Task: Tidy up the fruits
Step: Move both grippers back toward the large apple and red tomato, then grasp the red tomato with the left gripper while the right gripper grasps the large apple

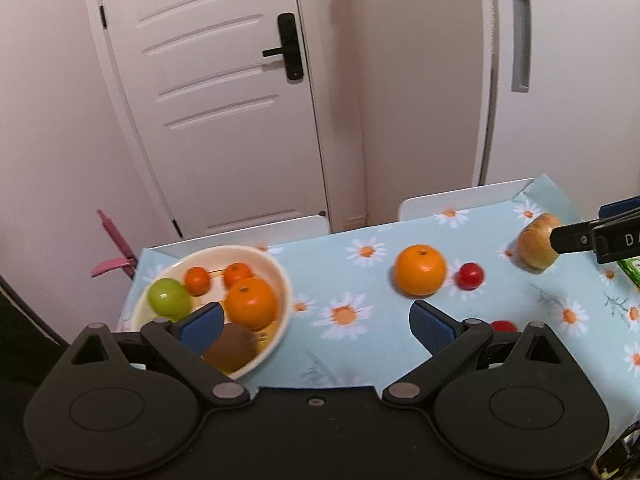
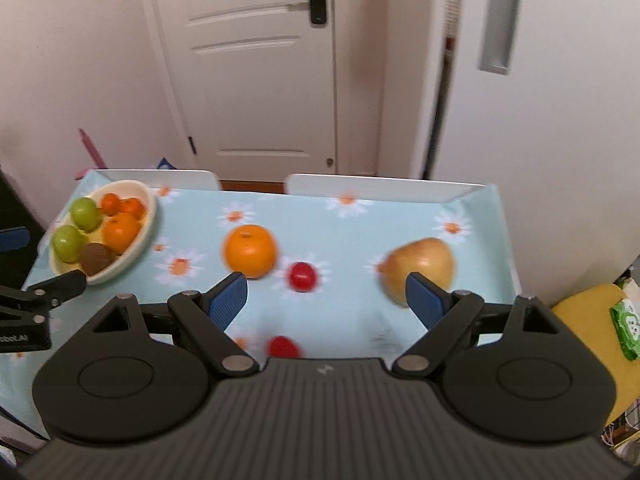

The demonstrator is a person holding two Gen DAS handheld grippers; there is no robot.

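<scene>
A cream bowl (image 1: pixel 280 280) at the table's left end holds green apples (image 1: pixel 170 298), small oranges (image 1: pixel 238 274), a large orange (image 1: pixel 251 302) and a brown kiwi (image 1: pixel 232 346). My left gripper (image 1: pixel 316 320) is open, its left finger over the bowl's near rim. On the daisy cloth lie a loose orange (image 2: pixel 250 250), two small red fruits (image 2: pixel 303 277) (image 2: pixel 284 346) and a yellow-brown pear (image 2: pixel 420 266). My right gripper (image 2: pixel 326 296) is open with nothing between its fingers. Its right finger partly covers the pear just beyond it.
Two white chair backs (image 2: pixel 380 186) stand along the table's far edge (image 2: pixel 256 192), before a white door (image 2: pixel 256 80). A yellow stool (image 2: pixel 588 320) with a green wipes pack (image 2: pixel 628 328) is beside the table's right end. A pink object (image 1: pixel 116 248) leans at the far left.
</scene>
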